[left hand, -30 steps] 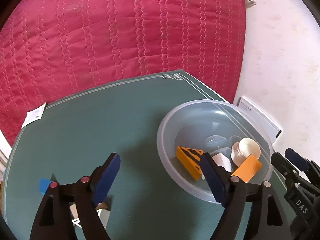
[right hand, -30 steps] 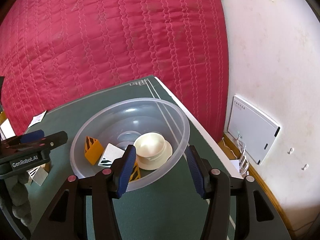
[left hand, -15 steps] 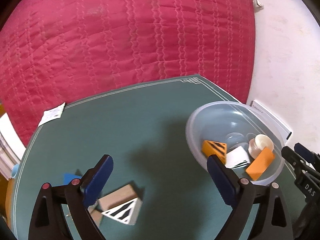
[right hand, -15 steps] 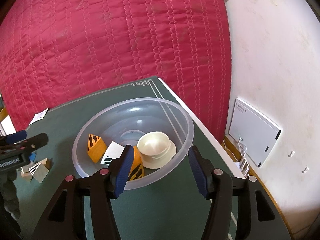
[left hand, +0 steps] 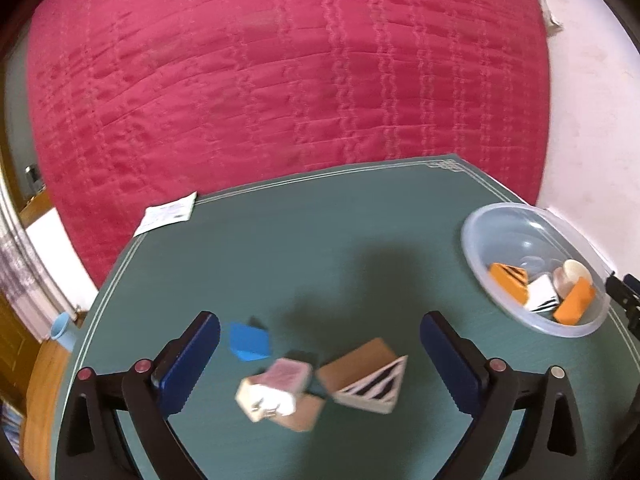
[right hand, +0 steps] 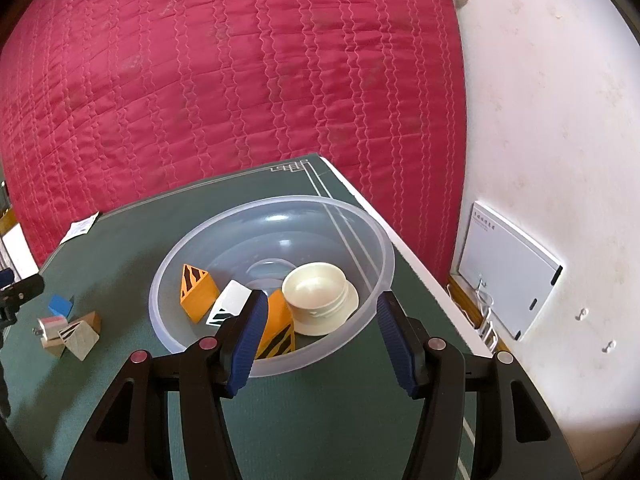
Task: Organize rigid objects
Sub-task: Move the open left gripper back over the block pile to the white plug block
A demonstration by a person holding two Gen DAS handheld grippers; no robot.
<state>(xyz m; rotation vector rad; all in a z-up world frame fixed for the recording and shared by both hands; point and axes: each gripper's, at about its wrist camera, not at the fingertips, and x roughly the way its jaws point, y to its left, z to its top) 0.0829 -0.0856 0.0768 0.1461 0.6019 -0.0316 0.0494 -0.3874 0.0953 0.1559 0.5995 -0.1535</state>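
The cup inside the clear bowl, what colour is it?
Cream cup, clearest in the right wrist view.

No text can be read in either view. A white slip [left hand: 168, 215] lying at the far edge of the desk [left hand: 320, 248] carries fine print, too small and blurred to make out. A white panel [right hand: 508, 276] leaning against the wall bears a short line of characters along its top edge, not legible. The blocks show only black stripes, no letters or numbers.
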